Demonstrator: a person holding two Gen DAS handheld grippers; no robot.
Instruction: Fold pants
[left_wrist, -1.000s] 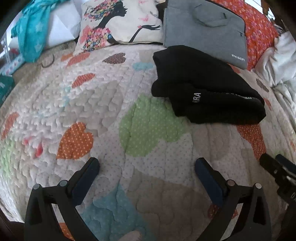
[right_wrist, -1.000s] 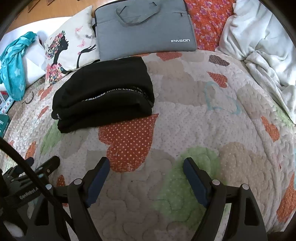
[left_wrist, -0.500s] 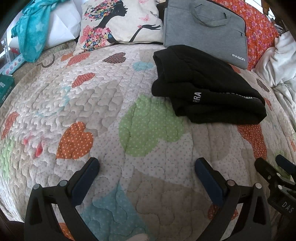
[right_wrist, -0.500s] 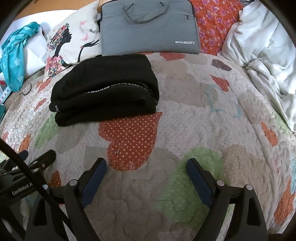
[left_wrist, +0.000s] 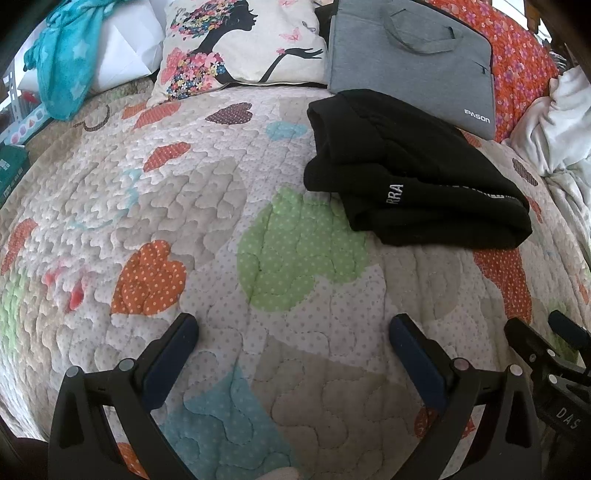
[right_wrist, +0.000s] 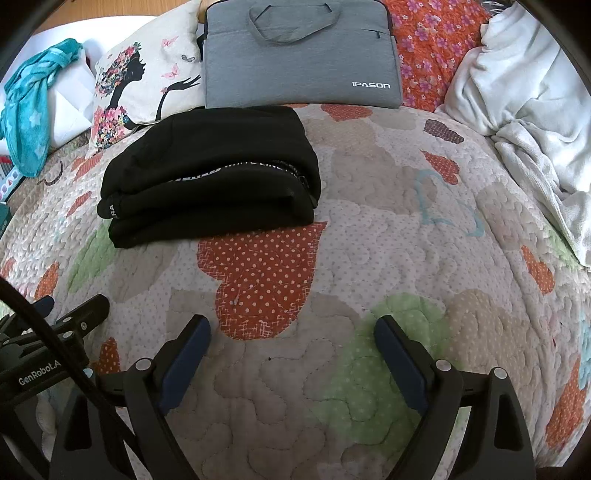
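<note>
The black pants (left_wrist: 406, 173) lie folded into a thick, compact bundle on the heart-patterned quilt (left_wrist: 184, 184), with white lettering along one fold. In the right wrist view the pants (right_wrist: 210, 173) lie ahead and to the left. My left gripper (left_wrist: 293, 325) stands open over bare quilt, well short of the bundle, with nothing between its fingers. My right gripper (right_wrist: 291, 325) is also open wide and empty, above a red dotted heart patch. Each gripper shows at the edge of the other's view. Neither touches the pants.
A grey laptop bag (right_wrist: 299, 55) lies right behind the pants, against an orange flowered cover (right_wrist: 432, 48). A printed pillow (left_wrist: 236, 44) and a teal cloth (left_wrist: 62, 55) sit at the back left. A rumpled white blanket (right_wrist: 524, 110) fills the right side.
The right gripper's fingers have spread a little wider, and its view has shifted slightly. The left gripper and the pants have kept still.
</note>
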